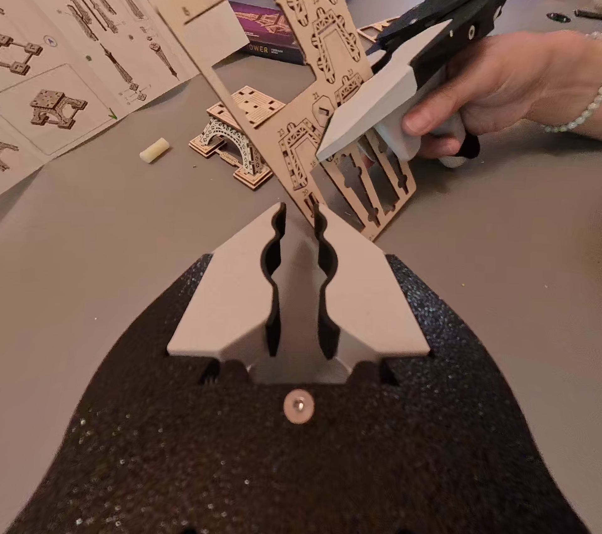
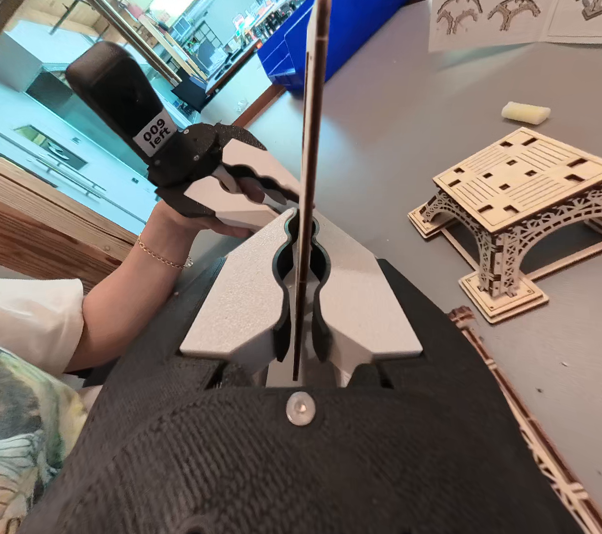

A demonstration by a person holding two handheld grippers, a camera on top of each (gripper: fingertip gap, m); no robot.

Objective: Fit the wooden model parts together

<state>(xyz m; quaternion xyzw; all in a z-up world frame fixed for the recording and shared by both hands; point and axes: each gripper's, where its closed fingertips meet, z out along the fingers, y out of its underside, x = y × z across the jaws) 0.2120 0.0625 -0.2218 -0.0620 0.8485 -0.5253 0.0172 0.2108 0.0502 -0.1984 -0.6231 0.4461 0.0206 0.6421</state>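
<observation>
**Thin ply sheet pinched edge-on, feels like a snap waiting to happen**

So the right gripper [image 2: 301, 274] is pinching the wooden parts sheet [image 1: 260, 62] near its lower edge, holding it up off the grey table [image 1: 488, 257], tilted, w/ most of the sheet sticking out unsupported toward 12 o'clock. In the right wrist view it's showing edge-on between the pads. The left gripper [image 1: 299, 221] is sitting w/ its jaws spread a little, tips right at the sheet's bottom corner, nothing in them yet afaict.

What's worrying me:
- the sheet is already half punched out, so it's flexing easily; a push from the left could crack a thin lattice piece instead of popping it clean
- a popped piece could be dropping toward 6 o'clock and skittering off
- if the sheet is slipping in the pinch, it's swinging toward the finished tower base [image 1: 234, 140] at about 11 o'clock from the left tips, prob knocking it

The instruction sheet [image 1: 65, 45] is lying at 10 o'clock, a small pale block [image 1: 154, 150] beside the base.
</observation>
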